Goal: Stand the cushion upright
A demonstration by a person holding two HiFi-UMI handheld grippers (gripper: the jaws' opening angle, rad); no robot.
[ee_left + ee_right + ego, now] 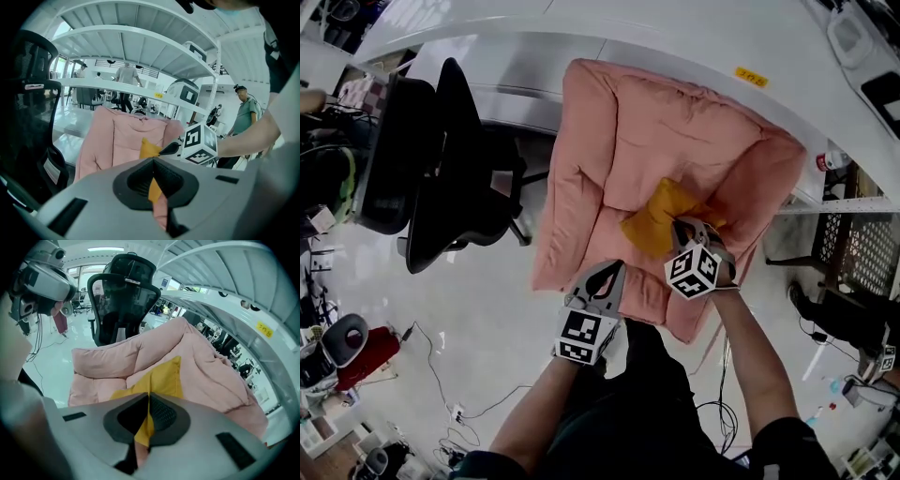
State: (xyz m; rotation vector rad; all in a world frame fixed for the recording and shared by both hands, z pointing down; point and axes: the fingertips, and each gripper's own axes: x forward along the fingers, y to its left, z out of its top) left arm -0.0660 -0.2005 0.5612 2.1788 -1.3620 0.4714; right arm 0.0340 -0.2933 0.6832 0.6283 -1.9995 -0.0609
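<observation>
Nearest, 2 bare forearms, each ending in a grey moulded gripper that carries a marker cube (579,337) printed with black-and-white squares.

Item 1 – left gripper (614,272): jaws pressed together. A narrow strip of yellow cloth is pinched in the slit, with a fold of pink cloth just below it. From the head view its tips sit at the lower part of the pink pad, just beside the yellow piece.

Item 2 – right gripper (684,225): jaws closed tight on the yellow cushion's edge, pointing steeply down.

Item 3: yellow cushion (652,220), small, soft, of smooth matte cloth. It is crumpled into a bow shape, cinched at the middle, and lies against the centre of the pink pad's face between the 2 grippers. Whether it stands on its edge cannot be told.

Item 4: pink pad (600,159), large, rectangular and quilted, with plump rolled borders and stitched seams. Its top edge rests against the desk.

Item 5: desk (675,28), white, smooth, with a curved front and a small yellow label (751,77).

Item 6: office chair (441,159), black, mesh-backed, standing beside the pad on the glossy pale floor (487,309).
</observation>
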